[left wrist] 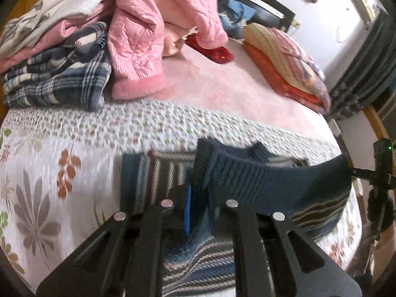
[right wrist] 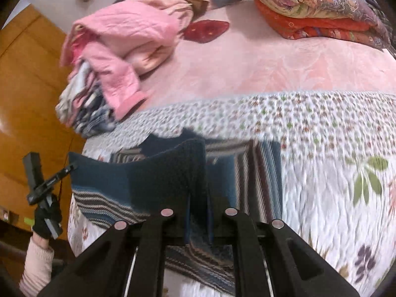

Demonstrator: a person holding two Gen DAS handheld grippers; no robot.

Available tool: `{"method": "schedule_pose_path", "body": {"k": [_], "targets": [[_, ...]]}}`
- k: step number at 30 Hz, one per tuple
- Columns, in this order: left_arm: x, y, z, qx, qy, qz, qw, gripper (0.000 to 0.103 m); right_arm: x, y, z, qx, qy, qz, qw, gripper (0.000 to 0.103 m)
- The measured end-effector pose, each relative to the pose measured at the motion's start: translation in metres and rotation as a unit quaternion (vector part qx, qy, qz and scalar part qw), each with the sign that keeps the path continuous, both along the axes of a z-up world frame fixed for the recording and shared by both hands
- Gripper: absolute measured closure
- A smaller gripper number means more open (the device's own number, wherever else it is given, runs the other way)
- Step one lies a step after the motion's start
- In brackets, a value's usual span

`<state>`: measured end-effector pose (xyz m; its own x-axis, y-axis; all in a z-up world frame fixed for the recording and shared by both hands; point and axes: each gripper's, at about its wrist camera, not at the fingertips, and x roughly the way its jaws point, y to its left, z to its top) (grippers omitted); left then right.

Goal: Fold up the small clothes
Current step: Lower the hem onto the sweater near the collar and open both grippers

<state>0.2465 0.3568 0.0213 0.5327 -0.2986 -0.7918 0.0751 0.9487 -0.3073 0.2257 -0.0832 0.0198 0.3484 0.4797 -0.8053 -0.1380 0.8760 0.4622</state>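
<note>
Now ribbed striped knit sweater (left wrist: 272, 183), both tools pinching hem, quilted floral bedspread (left wrist: 49, 173)

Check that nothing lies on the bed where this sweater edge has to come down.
Nothing visible does. Both grippers, left and right, pinch the lifted sweater edge; beyond it lies only the rest of the sweater on the quilt. The pile of clothes sits farther back.
</note>
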Motion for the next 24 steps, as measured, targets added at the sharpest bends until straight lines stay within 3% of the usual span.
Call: {"method": "schedule_pose_path", "body": {"k": [7,14,22,24], "targets": [[0.057,-0.003,-0.061,0.037,0.032,0.021,0.9986,0.094,0.061,0.012,-0.053,-0.032,0.04,-0.015,0.999,0.093],[0.074,-0.005,-0.115,0.059,0.071,0.026,0.9954,0.094,0.085,0.013,-0.11,-0.044,0.078,-0.028,0.996,0.093],[0.072,0.003,-0.132,0.046,0.086,0.044,0.9943,0.088,0.085,0.011,-0.133,-0.054,0.091,-0.043,0.993,0.09],[0.067,0.004,-0.125,0.046,0.097,0.051,0.9929,0.085,0.08,0.011,-0.125,-0.061,0.089,-0.047,0.993,0.083]]}}
